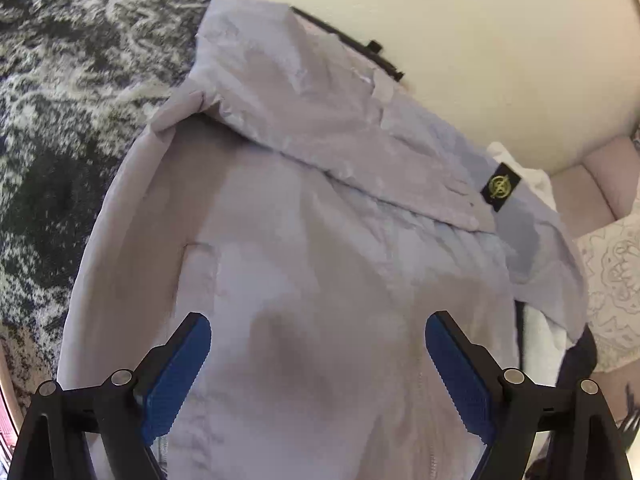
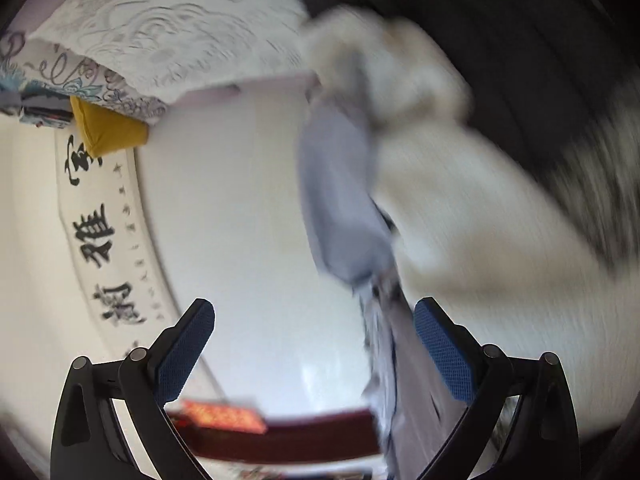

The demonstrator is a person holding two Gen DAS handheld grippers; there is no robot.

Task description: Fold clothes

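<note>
A pale grey-lilac jacket (image 1: 320,220) with a small black-and-gold badge (image 1: 500,187) lies spread on a dark mottled blanket (image 1: 60,100), partly folded over near its top. My left gripper (image 1: 318,342) is open just above the jacket's lower middle and holds nothing. In the blurred right wrist view, my right gripper (image 2: 314,334) is open, tilted toward the wall. A hanging strip of the jacket (image 2: 340,208) passes close to its right finger (image 2: 444,352); I cannot tell if they touch.
White fabric (image 1: 536,184) and a patterned pillow (image 1: 612,280) lie to the jacket's right. A cream wall (image 1: 480,40) stands behind. The right wrist view shows a calligraphy scroll (image 2: 100,240), a yellow cushion (image 2: 108,132) and white fluffy cloth (image 2: 460,200).
</note>
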